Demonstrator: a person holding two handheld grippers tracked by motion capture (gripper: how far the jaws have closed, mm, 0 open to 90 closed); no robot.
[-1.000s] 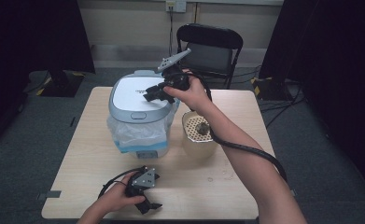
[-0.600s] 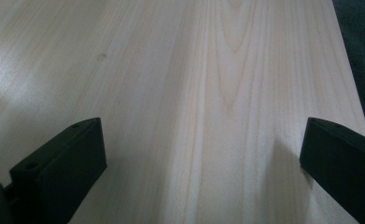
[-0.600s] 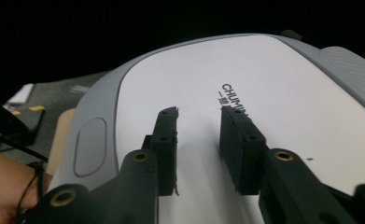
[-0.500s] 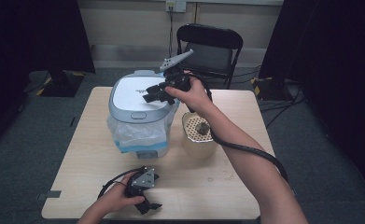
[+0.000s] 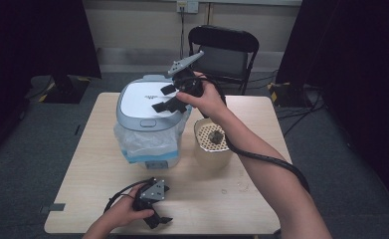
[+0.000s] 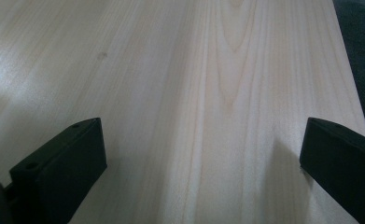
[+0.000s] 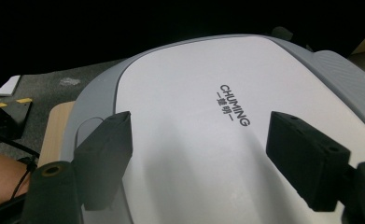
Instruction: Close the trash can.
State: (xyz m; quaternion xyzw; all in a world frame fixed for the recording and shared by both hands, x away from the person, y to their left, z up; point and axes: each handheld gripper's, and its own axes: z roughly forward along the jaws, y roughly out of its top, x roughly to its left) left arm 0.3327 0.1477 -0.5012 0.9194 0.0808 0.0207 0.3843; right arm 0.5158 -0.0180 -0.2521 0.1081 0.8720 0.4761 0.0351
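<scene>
Two grippers are in your hands. Your right gripper (image 5: pixel 168 97) hangs just over the white lid (image 5: pixel 145 98) of the bin (image 5: pixel 147 130), near the lid's back right side. Its jaws have just been opening, and now they stand wide apart with nothing between them. In the right gripper view the two black jaws sit to either side of the word CHUMING (image 7: pixel 235 105) printed on the lid (image 7: pixel 203 121). You cannot tell from the pictures if the jaws touch the lid or float a tiny bit above it.

The bin stands on the far left part of the wooden table (image 5: pixel 209 199). Its lid is white with a grey rim and lies flat and closed. A thin plastic bag (image 5: pixel 140 142) hangs out from under the lid and down the front.

Just to the right of the bin stands a small cream tub (image 5: pixel 212 144) with little holes inside and a dark lump in it. Your right arm reaches over that tub.

Your left gripper (image 5: pixel 157 218) rests low on the table near the front edge, well apart from the bin. In the left gripper view its jaws are spread wide over bare wood (image 6: pixel 208 93), and they hold nothing. A black chair (image 5: pixel 223 47) stands behind the table.
</scene>
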